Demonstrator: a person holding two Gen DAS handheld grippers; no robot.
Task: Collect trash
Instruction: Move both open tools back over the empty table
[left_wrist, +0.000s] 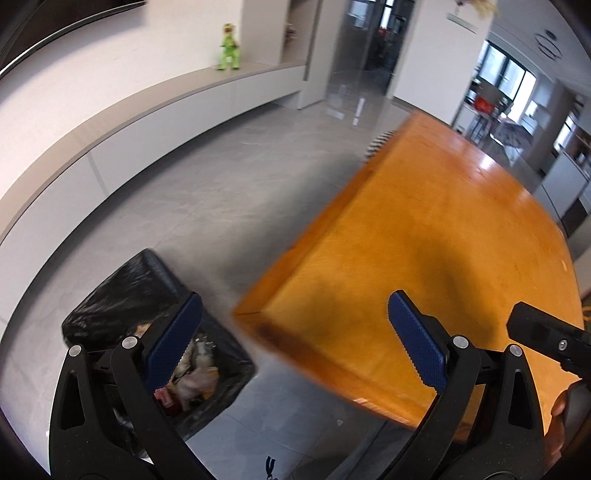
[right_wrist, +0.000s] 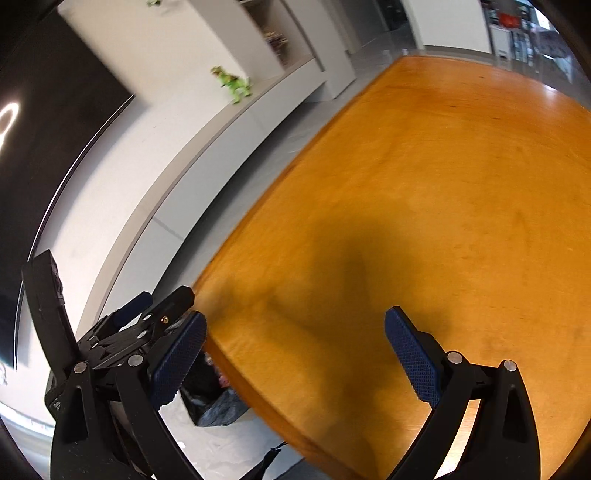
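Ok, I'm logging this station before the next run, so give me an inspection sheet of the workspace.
Surface: orange wooden table, bare where visible.
Job's things: bin with black bag on the floor beside the table corner, crumpled trash inside.
Clutter: nothing seen on the table.
Grippers: left hand-held gripper open, empty, spanning bin and table corner; right hand-held gripper open, empty, over the table.
Cables: a dark strap end at the bottom edge; otherwise nothing seen.
Surroundings: grey tiled floor, long low cabinet with a green toy dinosaur.
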